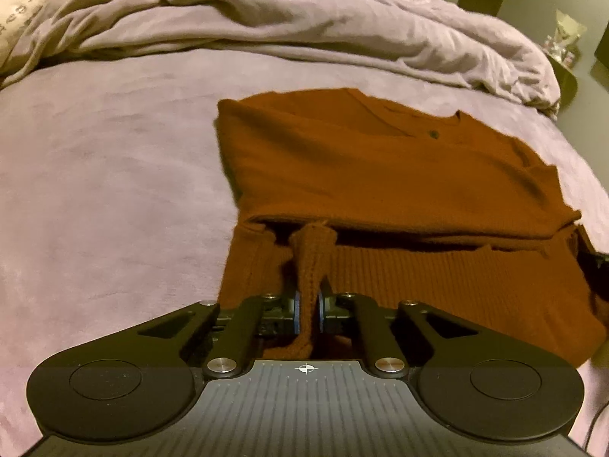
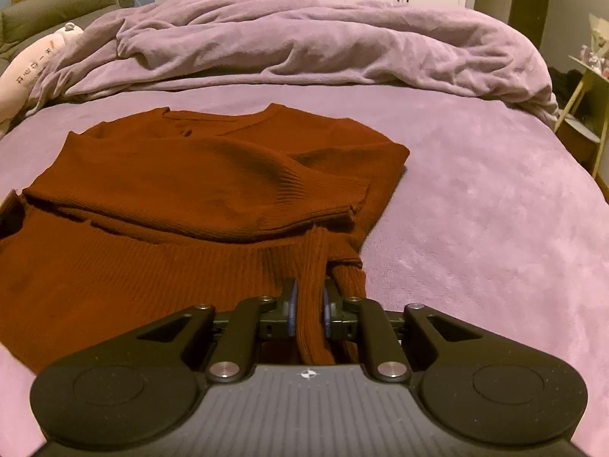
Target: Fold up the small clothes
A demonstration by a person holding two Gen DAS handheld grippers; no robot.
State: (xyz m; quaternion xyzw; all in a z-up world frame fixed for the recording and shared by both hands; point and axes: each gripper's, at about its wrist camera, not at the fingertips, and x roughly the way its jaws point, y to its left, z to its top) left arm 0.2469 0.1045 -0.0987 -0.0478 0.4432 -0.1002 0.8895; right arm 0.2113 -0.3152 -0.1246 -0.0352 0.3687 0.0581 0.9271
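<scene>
A rust-brown knit sweater point(image 1: 380, 175) lies on the purple bed point(image 1: 95, 190), sleeves folded across its body. My left gripper point(image 1: 308, 312) is shut on a pinch of the ribbed bottom hem at the sweater's left corner. In the right wrist view the same sweater point(image 2: 198, 175) lies to the left, and my right gripper point(image 2: 308, 310) is shut on the ribbed hem at its right corner. Both pinched corners are lifted a little off the bed.
A crumpled purple duvet point(image 2: 304, 45) is heaped across the far side of the bed point(image 2: 495, 209). A white plush pillow point(image 2: 26, 72) lies at the far left. A small side table point(image 2: 586, 87) stands off the bed's right edge.
</scene>
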